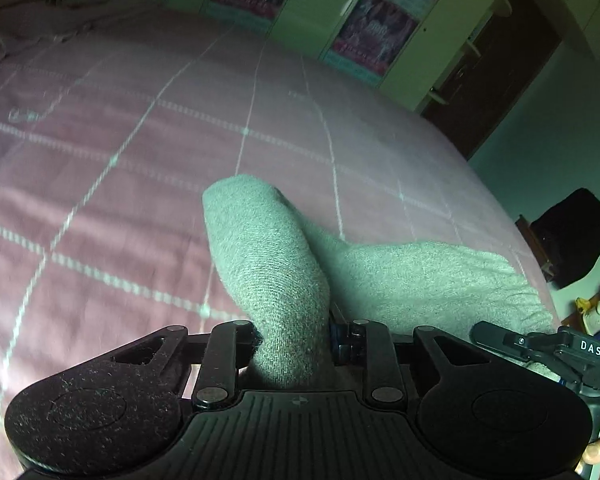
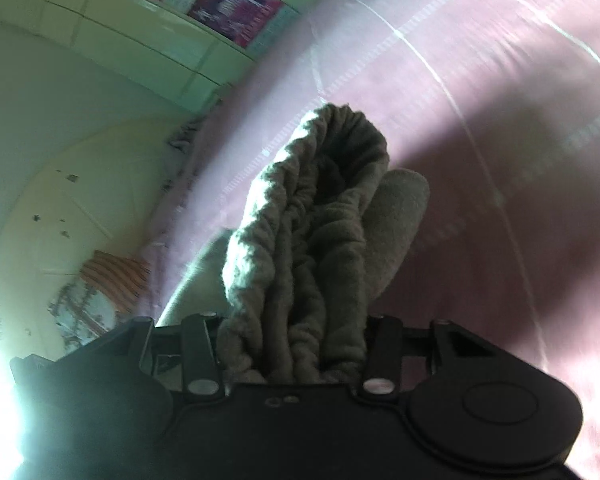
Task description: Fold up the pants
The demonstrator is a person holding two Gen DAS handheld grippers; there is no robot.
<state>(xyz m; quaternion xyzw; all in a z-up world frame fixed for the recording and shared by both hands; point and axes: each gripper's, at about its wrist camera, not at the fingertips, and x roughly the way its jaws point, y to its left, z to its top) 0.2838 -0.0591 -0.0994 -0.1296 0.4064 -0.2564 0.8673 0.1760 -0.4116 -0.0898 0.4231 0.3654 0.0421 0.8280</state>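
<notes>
Grey knit pants [image 1: 268,264] with a coarse, flecked weave rise in a rounded, folded hump from between the left tongs [image 1: 292,344], while more of the same cloth spreads in soft wrinkles to the right across the bed [image 1: 100,140]. In the right wrist view the pants [image 2: 312,240] show a gathered, ribbed edge bunched into thick rolls, sunlit along the left side and shadowed in the hollow at the top; a smoother flap stands behind the bunch on the right.

Both pairs of tongs are closed tight on the fabric: the left tongs pinch the single thick fold, and the right tongs [image 2: 296,356] clamp the gathered bundle, the fingertips of each hidden by cloth. The garment is lifted at both held points, above the bed, with the rest lying on the cover near the bed's right edge.

The bedspread is pink with thin white lines forming a wide grid. Beyond the bed stands a pale green wardrobe [image 1: 300,28] carrying pink posters [image 1: 374,36], beside a dark brown door [image 1: 496,64]. A black object [image 1: 572,236] sits against the green wall at right. The right tongs' black body [image 1: 556,348], lettered "DAS", shows at the left view's lower right.
</notes>
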